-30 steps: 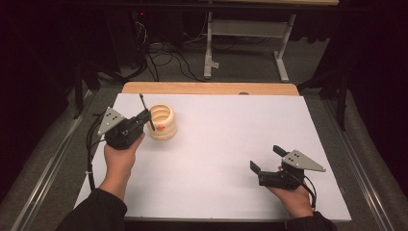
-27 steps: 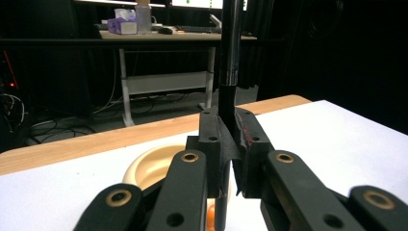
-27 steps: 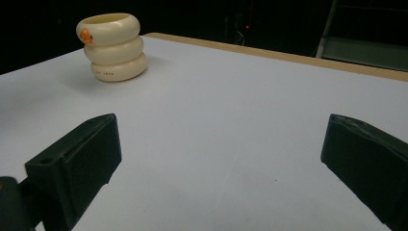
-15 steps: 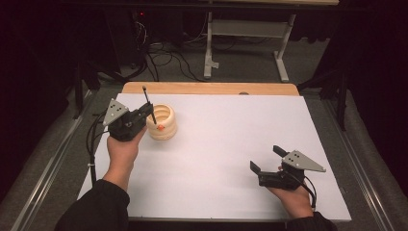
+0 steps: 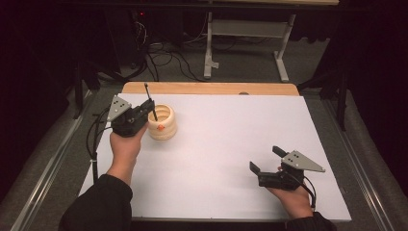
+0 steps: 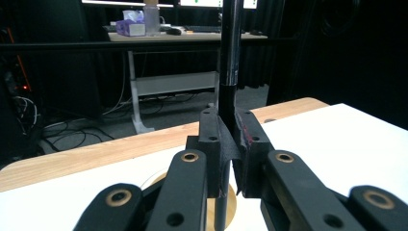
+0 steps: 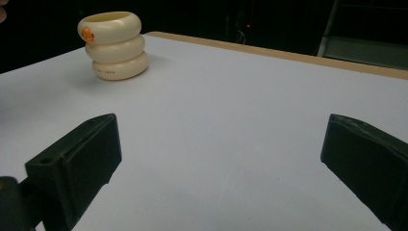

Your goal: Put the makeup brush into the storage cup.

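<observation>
Pen over the cup.
My left gripper (image 5: 144,109) clamps a dark pen (image 6: 230,62) above the cream holder (image 5: 161,122); right gripper (image 5: 265,163) gapes wide.

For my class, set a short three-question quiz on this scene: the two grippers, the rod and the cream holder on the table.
1. True or false: the right gripper holds the rod.
2. Multiple choice: the holder looks like A) a flat dish, B) three stacked rings, C) a square box.
3. Fill in: the left gripper holds the rod above the ____.

Key
1. False: its jaws stand wide apart, empty, low over the white table; the left gripper is shut on the rod.
2. B, with a small orange mark on its side.
3. Holder.
</observation>
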`<move>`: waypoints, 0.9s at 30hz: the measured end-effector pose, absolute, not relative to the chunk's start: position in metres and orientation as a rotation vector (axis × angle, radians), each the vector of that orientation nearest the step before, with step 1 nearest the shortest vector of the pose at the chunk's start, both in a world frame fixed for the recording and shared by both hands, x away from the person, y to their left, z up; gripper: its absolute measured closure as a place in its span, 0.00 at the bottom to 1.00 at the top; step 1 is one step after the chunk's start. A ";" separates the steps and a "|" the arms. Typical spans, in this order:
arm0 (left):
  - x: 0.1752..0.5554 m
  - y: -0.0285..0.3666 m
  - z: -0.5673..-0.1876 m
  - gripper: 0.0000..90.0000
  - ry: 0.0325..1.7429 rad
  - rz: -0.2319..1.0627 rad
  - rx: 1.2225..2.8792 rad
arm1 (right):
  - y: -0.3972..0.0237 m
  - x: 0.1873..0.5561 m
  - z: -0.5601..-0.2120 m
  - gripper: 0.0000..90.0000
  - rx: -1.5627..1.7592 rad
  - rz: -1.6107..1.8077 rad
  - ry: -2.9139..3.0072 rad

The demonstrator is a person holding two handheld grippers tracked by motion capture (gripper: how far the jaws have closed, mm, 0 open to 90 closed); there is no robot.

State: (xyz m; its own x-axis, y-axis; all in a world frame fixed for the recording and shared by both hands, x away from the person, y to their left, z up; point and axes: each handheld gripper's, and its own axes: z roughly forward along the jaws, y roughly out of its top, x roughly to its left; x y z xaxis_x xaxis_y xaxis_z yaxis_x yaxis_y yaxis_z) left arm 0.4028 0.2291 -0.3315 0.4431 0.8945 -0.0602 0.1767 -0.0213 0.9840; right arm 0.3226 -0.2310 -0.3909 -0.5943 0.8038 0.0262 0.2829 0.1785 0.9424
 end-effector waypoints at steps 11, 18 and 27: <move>0.413 0.229 -0.339 0.92 1.025 0.751 1.514 | -0.231 0.322 -0.392 0.02 1.020 1.414 1.978; 0.416 0.228 -0.343 0.92 1.027 0.751 1.526 | -0.231 0.322 -0.392 0.02 1.020 1.416 1.977; 0.417 0.227 -0.349 0.92 1.041 0.742 1.536 | -0.231 0.322 -0.392 0.02 1.019 1.416 1.979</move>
